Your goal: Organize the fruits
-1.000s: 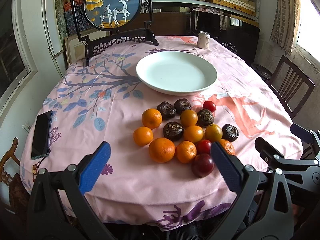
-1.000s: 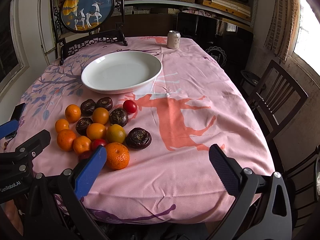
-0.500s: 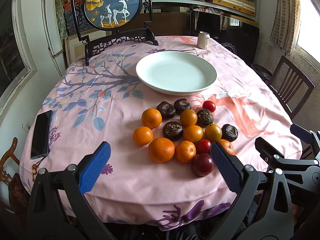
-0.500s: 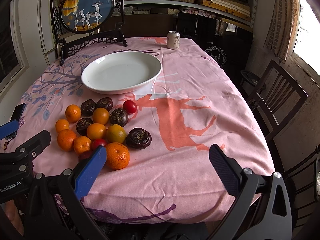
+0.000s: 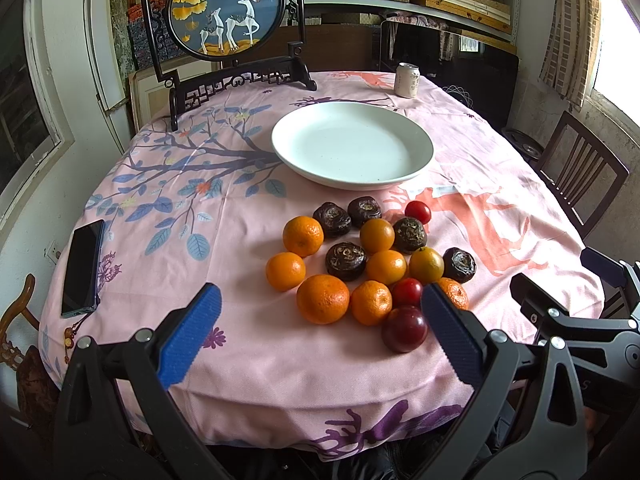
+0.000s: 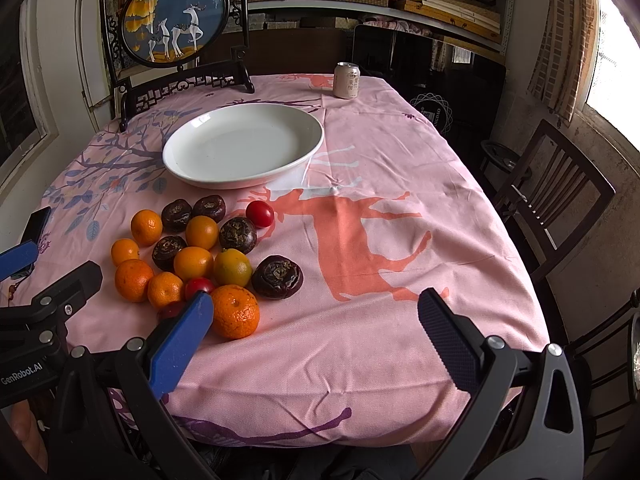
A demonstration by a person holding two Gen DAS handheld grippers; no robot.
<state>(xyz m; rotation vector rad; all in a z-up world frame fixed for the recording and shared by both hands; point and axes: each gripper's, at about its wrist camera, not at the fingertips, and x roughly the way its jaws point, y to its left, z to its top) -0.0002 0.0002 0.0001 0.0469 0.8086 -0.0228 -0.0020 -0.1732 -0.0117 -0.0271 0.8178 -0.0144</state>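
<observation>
A heap of fruit lies on the pink tablecloth: several oranges [image 5: 322,298] [image 6: 235,311], dark brown wrinkled fruits [image 5: 345,260] [image 6: 277,276], small red tomatoes [image 5: 417,212] [image 6: 259,213] and a dark red plum [image 5: 404,328]. Beyond the heap stands an empty white plate [image 5: 416,168] [image 6: 304,160]. My left gripper [image 5: 320,336] hangs open near the table's front edge, just short of the heap. My right gripper [image 6: 316,336] is open too, over bare cloth to the right of the fruit. Neither holds anything.
A black phone [image 5: 83,268] lies at the left table edge. A drinks can [image 5: 407,80] [image 6: 347,80] and a framed deer screen [image 5: 224,12] stand at the back. A dark wooden chair [image 6: 552,188] is at the right side.
</observation>
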